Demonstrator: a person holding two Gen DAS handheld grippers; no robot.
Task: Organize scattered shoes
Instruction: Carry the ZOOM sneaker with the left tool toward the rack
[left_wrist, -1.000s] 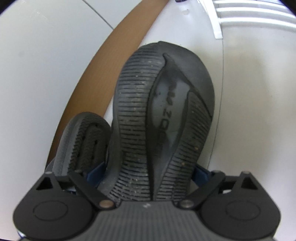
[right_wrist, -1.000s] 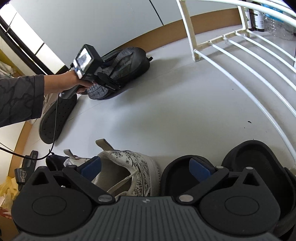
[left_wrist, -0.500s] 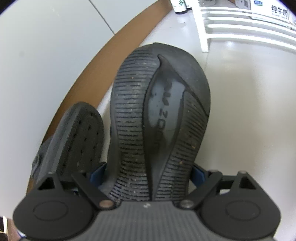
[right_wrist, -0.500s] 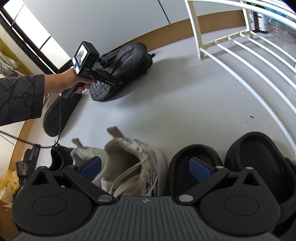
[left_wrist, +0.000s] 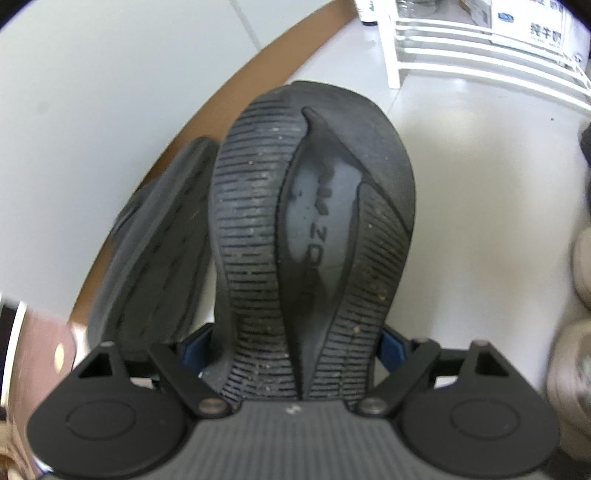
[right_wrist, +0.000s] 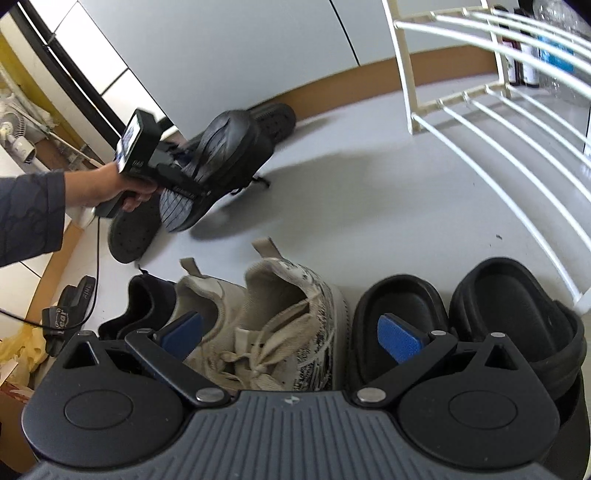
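Two beige sneakers (right_wrist: 266, 332), two black clogs (right_wrist: 476, 325), one lifted black sneaker (left_wrist: 310, 236).

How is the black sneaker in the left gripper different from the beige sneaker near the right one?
The black sneaker is lifted off the floor, sole showing; the beige sneaker stands upright on the floor in a row with other shoes. The left gripper is closing on the black one's sides, while the right gripper merely straddles the beige one, untouched. Both are lace-up sneakers.
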